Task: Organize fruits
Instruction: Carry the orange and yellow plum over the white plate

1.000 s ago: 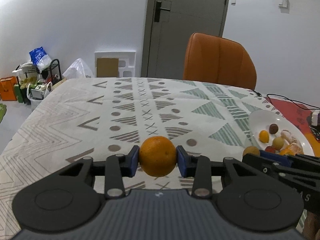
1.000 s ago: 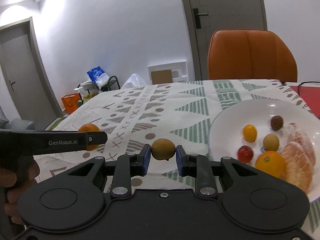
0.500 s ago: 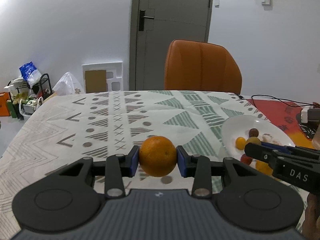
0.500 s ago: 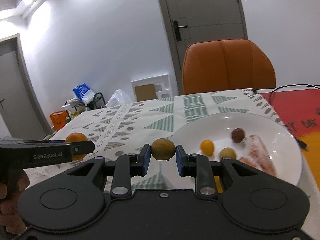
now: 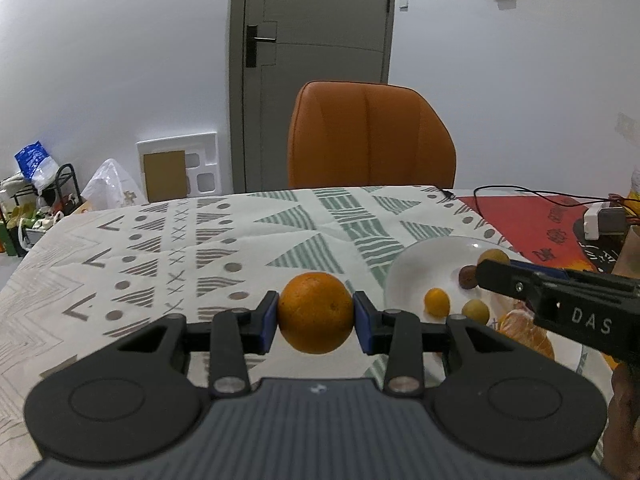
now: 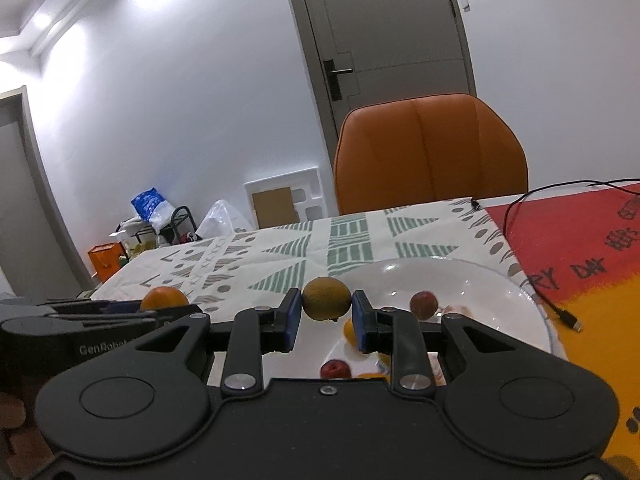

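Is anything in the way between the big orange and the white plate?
The orange, held by the left gripper, has only bare tablecloth before the plate. The right gripper, holding a small yellow-green fruit, hovers over the plate.

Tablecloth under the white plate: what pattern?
Green striped triangles, grey dots, crosses on the white tablecloth; left wrist view.

The left gripper [image 5: 316, 316] is matte black with blue pads [image 5: 270, 316], silver pivot screws and a ribbed grey body; the right gripper [image 6: 326, 318] matches, its side lettered "DAS" in white.
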